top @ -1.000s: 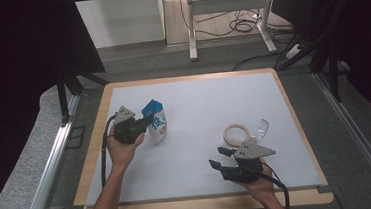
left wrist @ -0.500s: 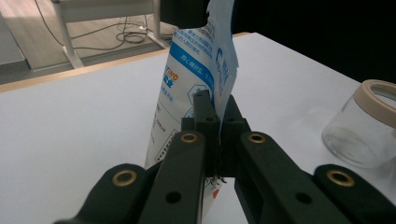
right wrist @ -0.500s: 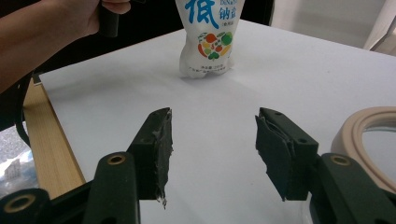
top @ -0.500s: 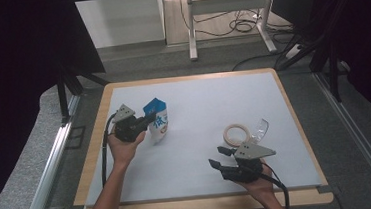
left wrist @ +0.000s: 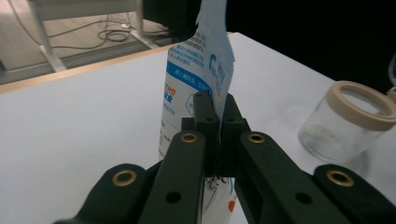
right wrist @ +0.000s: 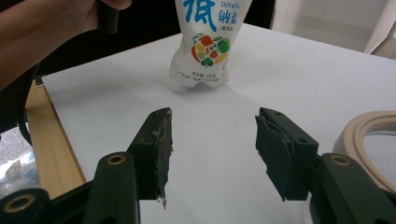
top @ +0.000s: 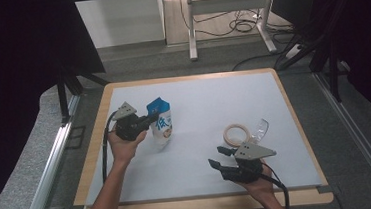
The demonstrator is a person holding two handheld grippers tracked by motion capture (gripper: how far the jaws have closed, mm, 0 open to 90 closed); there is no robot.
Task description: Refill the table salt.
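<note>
A blue and white pouch with printed fruit stands upright on the white mat at the left. My left gripper comes at it from the left and is shut on the pouch's side seam. In the left gripper view the jaws are pinched together on the thin edge of the pouch. My right gripper rests low near the front right, open, pointing toward the pouch. Nothing lies between its pads. A glass jar with a beige rim stands just beyond the right gripper.
A clear plastic piece lies right of the jar. The mat sits in a wooden table frame. The jar stands at the right of the left gripper view. Its beige rim is at the right edge of the right gripper view.
</note>
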